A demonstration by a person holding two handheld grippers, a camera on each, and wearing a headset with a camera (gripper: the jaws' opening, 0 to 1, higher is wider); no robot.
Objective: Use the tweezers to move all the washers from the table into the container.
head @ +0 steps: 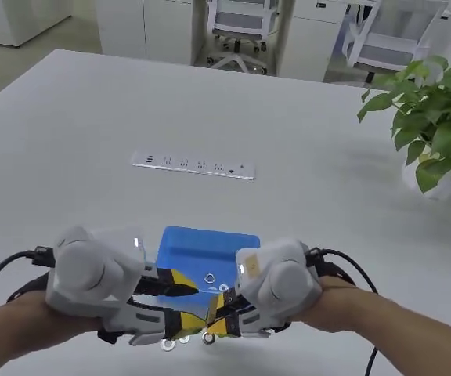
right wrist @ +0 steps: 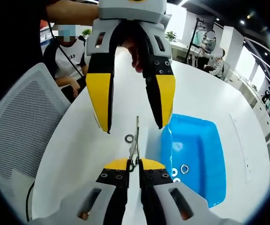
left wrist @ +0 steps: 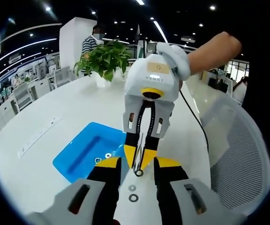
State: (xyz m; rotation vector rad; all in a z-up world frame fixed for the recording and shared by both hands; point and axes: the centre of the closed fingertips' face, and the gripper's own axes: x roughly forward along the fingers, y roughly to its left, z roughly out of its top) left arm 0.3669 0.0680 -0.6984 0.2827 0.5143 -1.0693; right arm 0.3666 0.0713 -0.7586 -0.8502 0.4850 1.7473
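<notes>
With the right tool (right wrist: 134, 163) clenched on slim silver metal tweezers (right wrist: 136, 138) and the left tool (right wrist: 134, 127) released opposite, a small silver ring washer (right wrist: 129, 138) by the near edge of the white table (right wrist: 86, 157) (beside the shallow blue container (right wrist: 198, 140)) could flick off that edge if pinched off-centre.

Tweezers (right wrist: 136, 140), washers (right wrist: 184, 168) in blue container (right wrist: 200, 140), loose washers (right wrist: 129, 138) beside

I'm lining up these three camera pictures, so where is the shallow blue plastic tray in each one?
Head view: shallow blue plastic tray low centre.
Left gripper view: lower left of centre, left of the metal tweezers.
Right gripper view: right of centre, right of the tweezers.
Shared landmark: the silver washers lying inside it.
</notes>
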